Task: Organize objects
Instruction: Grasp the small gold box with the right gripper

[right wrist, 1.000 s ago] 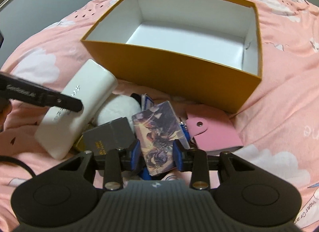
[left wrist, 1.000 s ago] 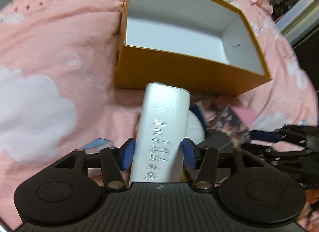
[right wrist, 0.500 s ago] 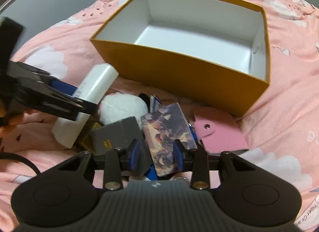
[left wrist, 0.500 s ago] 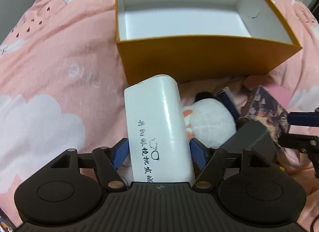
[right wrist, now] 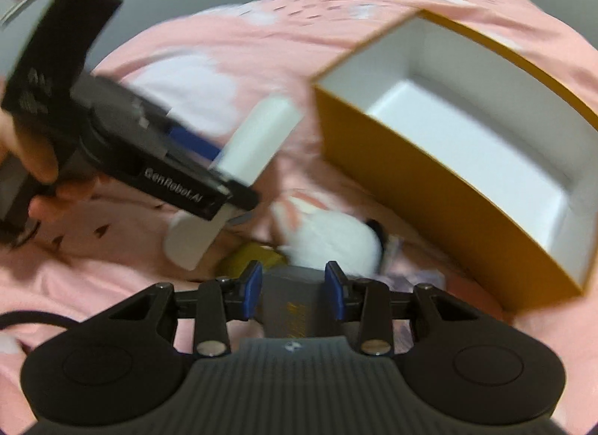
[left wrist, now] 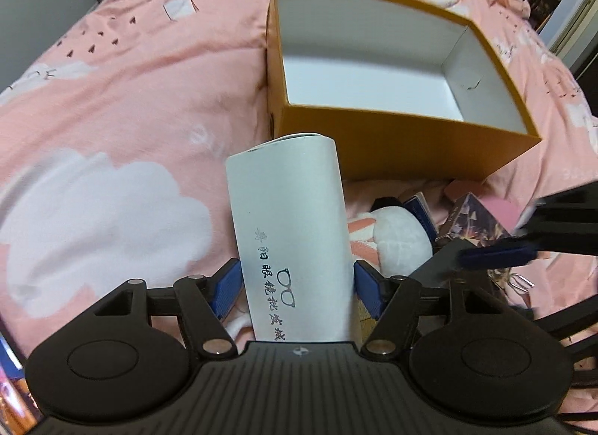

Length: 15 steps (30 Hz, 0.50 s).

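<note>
Left wrist view: left gripper [left wrist: 297,285] closing, pads pinching the white case [left wrist: 289,233].
Right wrist view: right gripper [right wrist: 293,294] pinching the grey box [right wrist: 289,302].
Nearby: orange box [left wrist: 403,143].

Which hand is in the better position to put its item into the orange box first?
Left, probably: the left gripper is closing on the white case, raised toward the orange box.

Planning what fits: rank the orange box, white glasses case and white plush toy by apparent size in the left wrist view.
1. orange box
2. white glasses case, though nearness to the camera inflates it
3. white plush toy, partly hidden
</note>
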{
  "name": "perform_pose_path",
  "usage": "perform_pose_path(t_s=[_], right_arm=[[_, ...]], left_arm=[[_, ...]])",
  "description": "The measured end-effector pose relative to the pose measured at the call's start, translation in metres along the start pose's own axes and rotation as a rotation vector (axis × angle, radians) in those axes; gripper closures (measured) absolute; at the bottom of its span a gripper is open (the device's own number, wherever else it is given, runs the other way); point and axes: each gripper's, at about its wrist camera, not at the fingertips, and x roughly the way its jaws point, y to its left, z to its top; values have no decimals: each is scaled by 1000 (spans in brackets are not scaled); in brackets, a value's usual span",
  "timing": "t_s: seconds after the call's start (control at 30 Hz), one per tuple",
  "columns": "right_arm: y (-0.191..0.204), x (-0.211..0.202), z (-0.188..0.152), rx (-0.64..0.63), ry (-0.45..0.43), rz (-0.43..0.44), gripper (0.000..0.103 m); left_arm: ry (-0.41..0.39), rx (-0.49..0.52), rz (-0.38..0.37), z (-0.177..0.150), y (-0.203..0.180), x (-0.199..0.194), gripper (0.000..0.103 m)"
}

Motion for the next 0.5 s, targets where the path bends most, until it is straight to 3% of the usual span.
perform_pose_path(t_s=[0.23, 0.5], right_arm=[[23, 43, 29, -260, 194, 79, 58], [31, 84, 42, -422, 381, 102, 50]], left_arm=[[-36, -31, -40, -7, 9, -5, 28], [-28, -102, -105, -14, 25, 8, 28]])
